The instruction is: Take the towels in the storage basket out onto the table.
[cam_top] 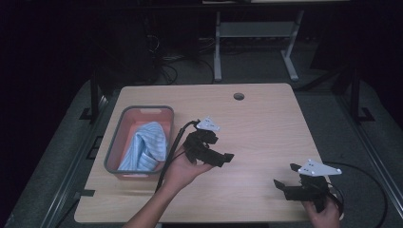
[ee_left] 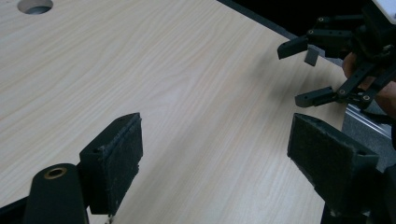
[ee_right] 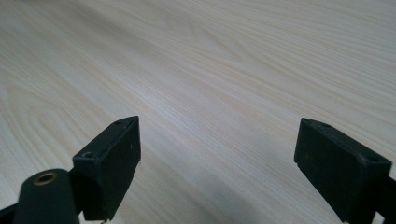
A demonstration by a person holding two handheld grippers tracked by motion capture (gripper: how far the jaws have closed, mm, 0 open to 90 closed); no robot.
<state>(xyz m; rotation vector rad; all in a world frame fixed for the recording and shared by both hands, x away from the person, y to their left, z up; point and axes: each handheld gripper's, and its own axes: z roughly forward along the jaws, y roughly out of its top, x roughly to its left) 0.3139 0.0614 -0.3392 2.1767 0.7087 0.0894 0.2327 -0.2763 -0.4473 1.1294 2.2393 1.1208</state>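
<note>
While the grey basket (cam_top: 139, 110) sits at the desk's (cam_top: 266, 123) left side with a blue-and-white striped cloth (cam_top: 145, 147) bunched inside on its pink floor, both claws are spread and empty. Left hand (cam_top: 184, 170) holds the left claw (cam_top: 219, 159) just right of the basket, over mid-desk, jaws pointing right, cable trailing along the basket's right wall. In the left gripper view its jaws stand wide apart over bare wood, cable hole (ee_left: 34, 5) at top left, the other claw at upper right. Right claw (cam_top: 284, 186) near the desk's front right corner, jaws pointing left, well apart from the left one; the right gripper view shows its jaws wide over bare wood.
</note>
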